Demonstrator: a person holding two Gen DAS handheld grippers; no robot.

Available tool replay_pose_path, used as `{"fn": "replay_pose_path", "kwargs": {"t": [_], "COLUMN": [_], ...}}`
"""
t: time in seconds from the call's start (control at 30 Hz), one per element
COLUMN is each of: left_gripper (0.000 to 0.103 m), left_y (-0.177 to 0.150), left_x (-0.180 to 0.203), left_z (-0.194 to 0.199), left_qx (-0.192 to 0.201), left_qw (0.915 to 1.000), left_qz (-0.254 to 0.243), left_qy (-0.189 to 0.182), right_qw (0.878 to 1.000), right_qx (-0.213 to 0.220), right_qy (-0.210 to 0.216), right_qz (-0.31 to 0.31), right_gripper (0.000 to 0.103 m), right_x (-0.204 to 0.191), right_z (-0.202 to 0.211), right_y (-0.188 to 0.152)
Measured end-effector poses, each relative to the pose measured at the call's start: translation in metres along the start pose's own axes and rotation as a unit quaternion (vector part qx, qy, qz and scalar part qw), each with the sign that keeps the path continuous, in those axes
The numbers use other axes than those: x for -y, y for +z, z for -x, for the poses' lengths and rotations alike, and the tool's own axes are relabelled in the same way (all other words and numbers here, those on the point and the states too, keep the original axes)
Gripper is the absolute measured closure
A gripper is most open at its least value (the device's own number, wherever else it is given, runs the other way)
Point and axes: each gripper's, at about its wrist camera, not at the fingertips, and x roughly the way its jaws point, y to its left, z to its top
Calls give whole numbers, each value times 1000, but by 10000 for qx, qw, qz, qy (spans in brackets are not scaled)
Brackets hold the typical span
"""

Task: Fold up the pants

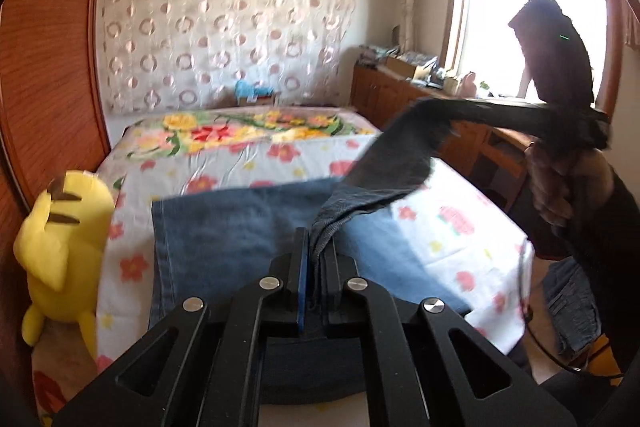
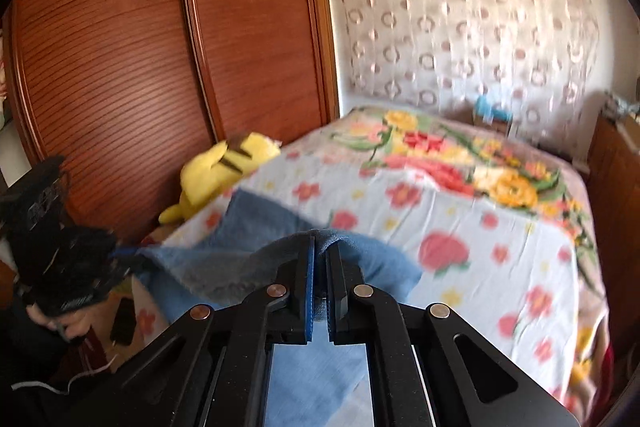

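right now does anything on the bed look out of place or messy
Nothing looks damaged or spilled. The jeans are not lying flat: both grippers are shut on one edge, left gripper and right gripper, so the denim hangs between them above the bed. A yellow plush toy lies slumped at the bed's edge by the wardrobe.

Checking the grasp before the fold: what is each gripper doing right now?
Left gripper: shut on the jeans edge.
Right gripper: shut on the jeans edge.
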Motion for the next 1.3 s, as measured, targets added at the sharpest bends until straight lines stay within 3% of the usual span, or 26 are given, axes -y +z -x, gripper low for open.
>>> {"fn": "replay_pose_path", "kwargs": {"t": [0.2,0.33,0.63,1.03,1.3], "left_gripper": [97,97,97,97,97], "left_y": [10,6,-30,-45,-73], "left_x": [4,-8,-43,-58,-77], "left_z": [19,23,14,9,-15], "left_qx": [144,122,-210,-384,-797], "left_qw": [9999,9999,9982,9964,9919], "left_qz": [-68,25,488,638,787], "left_qy": [-37,79,267,407,598], "right_qw": [9997,9991,9983,9974,9939], "right_qx": [128,195,-128,-350,-896], "right_qy": [161,336,575,558,561], "right_qz": [-99,-160,46,288,312], "right_gripper": [99,99,100,100,100], "right_x": [-4,-1,-15,-36,-53], "right_z": [-19,-35,-113,-137,-190], "right_y": [27,22,32,50,41]}}
